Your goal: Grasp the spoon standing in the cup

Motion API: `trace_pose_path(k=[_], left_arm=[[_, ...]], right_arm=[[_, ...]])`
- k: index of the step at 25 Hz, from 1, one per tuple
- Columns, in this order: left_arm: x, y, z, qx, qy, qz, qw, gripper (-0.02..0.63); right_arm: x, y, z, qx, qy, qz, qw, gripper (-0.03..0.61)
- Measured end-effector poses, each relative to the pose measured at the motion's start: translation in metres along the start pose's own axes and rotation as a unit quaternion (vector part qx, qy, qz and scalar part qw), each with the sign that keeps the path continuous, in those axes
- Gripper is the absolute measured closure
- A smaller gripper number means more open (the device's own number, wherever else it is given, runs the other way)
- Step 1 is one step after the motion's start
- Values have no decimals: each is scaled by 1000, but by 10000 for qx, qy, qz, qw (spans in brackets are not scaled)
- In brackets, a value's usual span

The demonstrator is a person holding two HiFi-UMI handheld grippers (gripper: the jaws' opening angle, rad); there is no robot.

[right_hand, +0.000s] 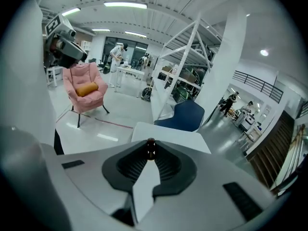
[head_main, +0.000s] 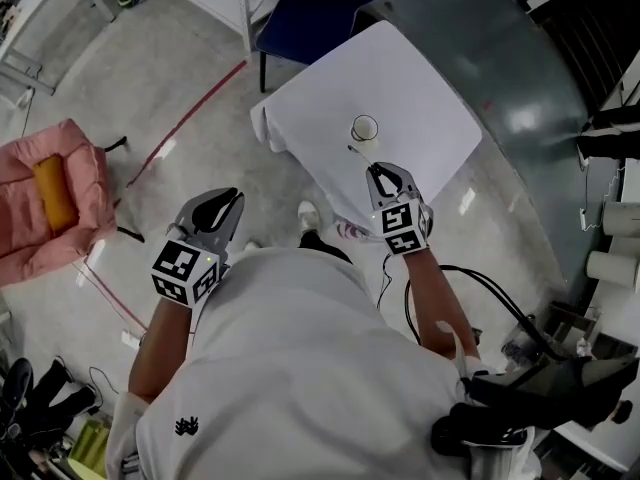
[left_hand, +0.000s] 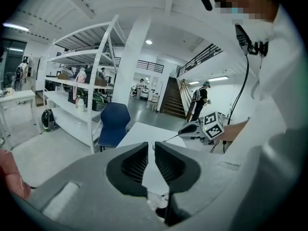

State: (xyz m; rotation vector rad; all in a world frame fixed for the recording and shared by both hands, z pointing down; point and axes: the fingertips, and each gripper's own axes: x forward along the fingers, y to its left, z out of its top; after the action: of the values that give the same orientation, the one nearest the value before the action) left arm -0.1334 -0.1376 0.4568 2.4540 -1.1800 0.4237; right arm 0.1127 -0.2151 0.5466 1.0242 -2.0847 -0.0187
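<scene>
Since the right gripper (head_main: 378,171) is closed on the spoon (head_main: 360,156), I think the grab is already done. The spoon is thin and dark. It sticks out from the gripper's tips, away from the person and a bit to the left. It looks more flat than standing up. Its far end stops just beside the cup (head_main: 365,128), on the cup's near side, and is not inside it. The cup sits near the middle of the white worktop (head_main: 420,98). The right gripper hangs over the worktop's near edge. In the right gripper view the spoon is a small dark bit pinched right at the tips, with the jaws only a little apart around it. The left gripper (head_main: 230,201) is well off to the left, past the worktop's near corner, over the floor. Its jaws are a little apart and hold nothing.
</scene>
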Motion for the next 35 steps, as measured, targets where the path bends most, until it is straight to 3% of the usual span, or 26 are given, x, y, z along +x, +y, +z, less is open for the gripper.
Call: trace_pose_path(k=[10, 20, 35], left_arm=[[-45, -5, -37, 91, 123, -351, 9993, 564], [-78, -18, -78, 96, 365, -664, 9971, 565], [-103, -21, -95, 192, 468, -766, 9958, 565]], right_arm=[[-76, 80, 41, 558, -329, 34, 9979, 526], [-124, 150, 52, 699, -419, 23, 9967, 526], [-135, 191, 70, 557, -522, 178, 9969, 526]])
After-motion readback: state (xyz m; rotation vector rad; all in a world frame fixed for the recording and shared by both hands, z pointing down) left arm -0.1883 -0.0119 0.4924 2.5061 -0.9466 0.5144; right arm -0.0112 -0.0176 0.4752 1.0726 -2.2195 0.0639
